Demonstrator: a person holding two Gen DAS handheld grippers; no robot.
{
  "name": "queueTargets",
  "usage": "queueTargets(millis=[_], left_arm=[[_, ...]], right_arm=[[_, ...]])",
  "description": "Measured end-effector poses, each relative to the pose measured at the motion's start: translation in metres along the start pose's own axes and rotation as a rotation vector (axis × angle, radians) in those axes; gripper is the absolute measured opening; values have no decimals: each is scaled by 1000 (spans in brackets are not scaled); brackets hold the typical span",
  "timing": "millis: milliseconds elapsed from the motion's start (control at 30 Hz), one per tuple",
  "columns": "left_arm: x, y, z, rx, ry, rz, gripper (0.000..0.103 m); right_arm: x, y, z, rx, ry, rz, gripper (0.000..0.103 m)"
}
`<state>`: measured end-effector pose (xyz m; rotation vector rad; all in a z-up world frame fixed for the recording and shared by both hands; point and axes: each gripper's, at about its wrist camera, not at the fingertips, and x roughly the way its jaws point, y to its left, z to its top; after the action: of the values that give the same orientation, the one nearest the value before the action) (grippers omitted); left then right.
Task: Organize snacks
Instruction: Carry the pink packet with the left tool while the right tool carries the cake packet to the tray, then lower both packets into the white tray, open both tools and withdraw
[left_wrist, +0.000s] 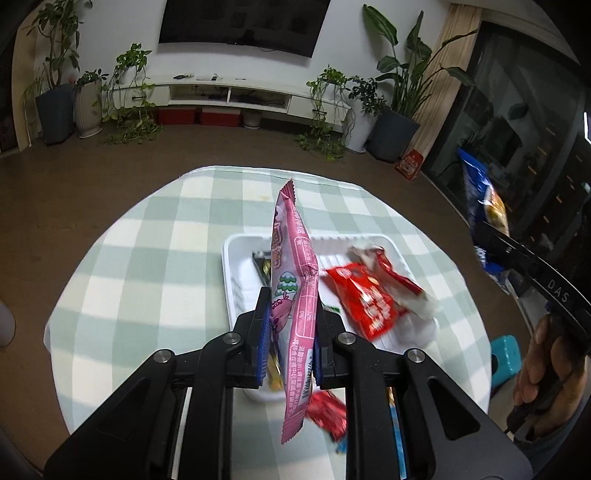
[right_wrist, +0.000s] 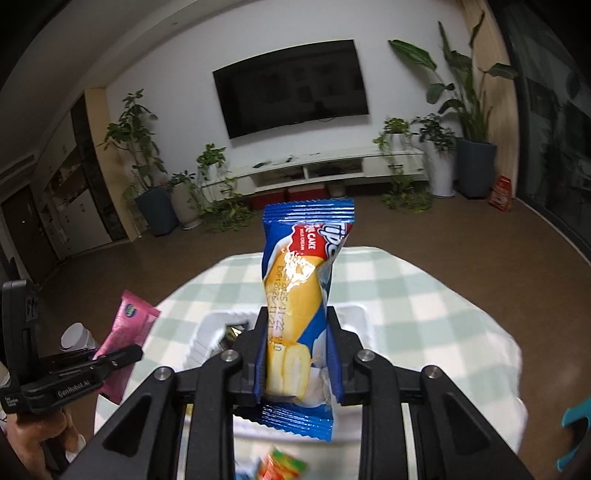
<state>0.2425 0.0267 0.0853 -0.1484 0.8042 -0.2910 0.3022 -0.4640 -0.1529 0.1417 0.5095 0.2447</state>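
Observation:
My left gripper (left_wrist: 290, 321) is shut on a long pink snack packet (left_wrist: 293, 280), held upright above a white tray (left_wrist: 231, 254). The tray holds two red snack packets (left_wrist: 365, 295) and a dark wrapper (left_wrist: 263, 263). My right gripper (right_wrist: 295, 350) is shut on a blue and yellow roll-cake packet (right_wrist: 295, 295), also upright over the tray (right_wrist: 354, 314). In the left wrist view the right gripper (left_wrist: 495, 240) shows at the right edge with the blue packet (left_wrist: 476, 184). The right wrist view has the left gripper (right_wrist: 122, 354) at the lower left, with the pink packet (right_wrist: 125, 332).
A round table with a green and white checked cloth (left_wrist: 147, 258) carries the tray. More loose snacks (left_wrist: 328, 410) lie near the table's front edge. A teal stool (left_wrist: 506, 354) stands at the right. Potted plants (left_wrist: 395, 122) and a TV cabinet line the far wall.

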Motion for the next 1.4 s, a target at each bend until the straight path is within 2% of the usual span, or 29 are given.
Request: queueTargets(millis=[100, 200, 500, 800, 933, 1300, 1400], left_arm=[[26, 7, 9, -2, 31, 13, 16], [51, 15, 6, -10, 60, 11, 16], [100, 18, -12, -31, 114, -7, 16], [117, 23, -19, -42, 117, 2, 17], [128, 30, -25, -58, 144, 4, 17], [142, 30, -29, -43, 162, 17, 18], [136, 27, -30, -40, 157, 21, 23]], right_arm=[[27, 15, 8, -39, 16, 25, 29], [62, 35, 6, -112, 76, 55, 29], [123, 45, -35, -192, 256, 44, 29], [138, 54, -55, -249, 326, 44, 29], [144, 53, -63, -257, 360, 34, 29], [146, 49, -67, -251, 366, 24, 29], [147, 49, -68, -247, 367, 23, 29]])
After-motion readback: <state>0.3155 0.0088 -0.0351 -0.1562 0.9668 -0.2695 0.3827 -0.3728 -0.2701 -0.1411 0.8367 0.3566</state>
